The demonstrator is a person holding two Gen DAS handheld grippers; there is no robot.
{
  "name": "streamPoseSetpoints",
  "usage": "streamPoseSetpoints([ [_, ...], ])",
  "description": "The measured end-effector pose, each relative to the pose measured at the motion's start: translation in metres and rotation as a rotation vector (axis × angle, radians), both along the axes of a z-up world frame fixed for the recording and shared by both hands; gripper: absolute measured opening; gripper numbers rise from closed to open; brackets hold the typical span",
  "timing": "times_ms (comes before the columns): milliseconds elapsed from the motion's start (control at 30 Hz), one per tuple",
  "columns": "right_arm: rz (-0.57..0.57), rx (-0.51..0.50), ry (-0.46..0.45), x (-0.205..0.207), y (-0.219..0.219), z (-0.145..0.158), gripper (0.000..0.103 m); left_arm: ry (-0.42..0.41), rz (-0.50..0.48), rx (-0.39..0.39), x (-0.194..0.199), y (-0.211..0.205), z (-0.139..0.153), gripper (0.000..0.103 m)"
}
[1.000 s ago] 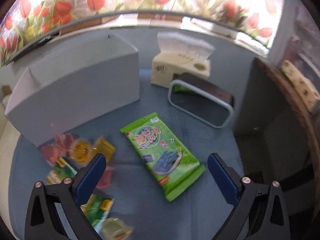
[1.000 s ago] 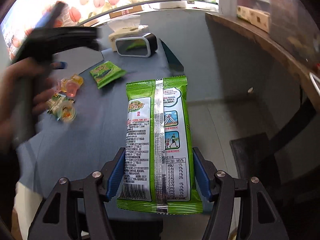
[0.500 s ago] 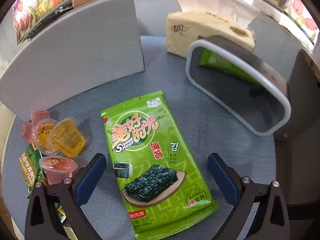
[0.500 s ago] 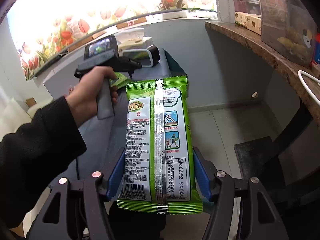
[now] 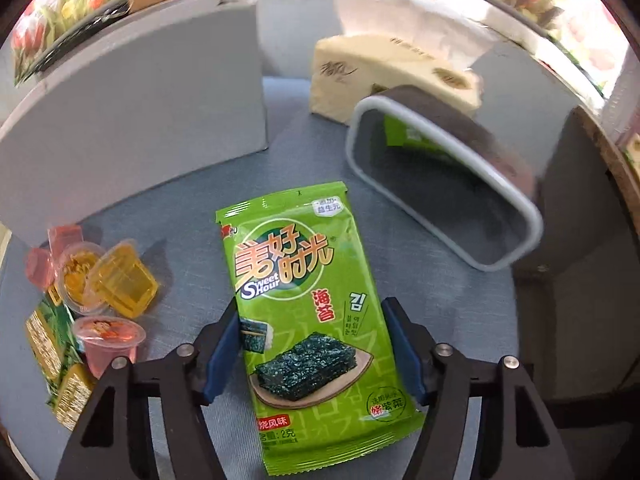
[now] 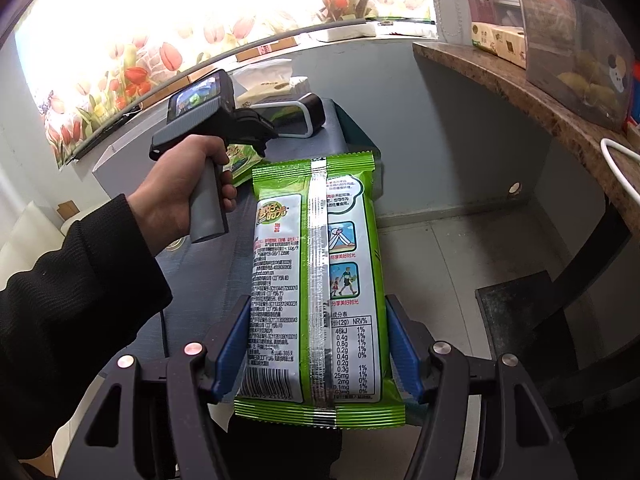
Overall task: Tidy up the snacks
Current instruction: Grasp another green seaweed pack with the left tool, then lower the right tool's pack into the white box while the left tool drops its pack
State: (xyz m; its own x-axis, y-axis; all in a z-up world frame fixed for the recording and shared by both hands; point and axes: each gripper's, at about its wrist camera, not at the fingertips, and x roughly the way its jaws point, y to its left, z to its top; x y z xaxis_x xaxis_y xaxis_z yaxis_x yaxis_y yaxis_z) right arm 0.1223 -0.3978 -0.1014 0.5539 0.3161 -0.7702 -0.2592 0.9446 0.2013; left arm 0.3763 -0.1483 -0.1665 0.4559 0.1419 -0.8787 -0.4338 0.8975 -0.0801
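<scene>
A green seaweed packet point(image 5: 296, 280) lies face up on the blue-grey tablecloth. My left gripper point(image 5: 310, 320) straddles its lower half. The jaws are closing and both blue pads point(image 5: 224, 344) meet its long edges. My right gripper point(image 6: 318, 320) is shut on a second green seaweed packet point(image 6: 316, 240), held back side up above the table's near edge. Beyond it a hand point(image 6: 180, 192) holds the left gripper's handle, whose fingers are hidden there. A dark bin with a grey rim point(image 5: 496, 266) stands at the right with another green packet point(image 5: 412, 136) inside.
Jelly cups point(image 5: 120, 280) and small green sachets point(image 5: 48, 344) lie at the left. A grey box point(image 5: 140, 100) stands behind them, a tissue box point(image 5: 392, 72) behind the bin. A stone counter point(image 6: 520, 92) runs along the right, with tiled floor point(image 6: 460, 248) below it.
My left gripper came down over the seaweed packet on the cloth and its jaws narrowed from wide apart to the packet's edges. The right gripper kept its packet and stayed put.
</scene>
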Motion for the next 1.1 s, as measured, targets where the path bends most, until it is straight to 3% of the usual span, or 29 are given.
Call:
streamPoseSetpoints([
  [200, 0.034, -0.01, -0.016, 0.008, 0.016, 0.006, 0.068, -0.109, -0.145, 0.013, -0.054, 0.009, 0.058, 0.072],
  [433, 0.1, -0.013, -0.048, 0.035, 0.053, 0.02, 0.068, -0.193, -0.254, 0.011, -0.126, 0.056, 0.111, 0.072],
  [700, 0.208, -0.04, -0.124, 0.075, 0.126, 0.05, 0.068, -0.27, -0.272, -0.009, -0.186, 0.118, 0.159, 0.072],
  [867, 0.297, -0.066, -0.18, 0.101, 0.189, 0.072, 0.068, -0.335, -0.275, 0.032, -0.208, 0.17, 0.176, 0.073],
  [1100, 0.391, -0.086, -0.225, 0.145, 0.293, 0.098, 0.068, -0.376, -0.233, -0.005, -0.205, 0.262, 0.183, 0.073],
])
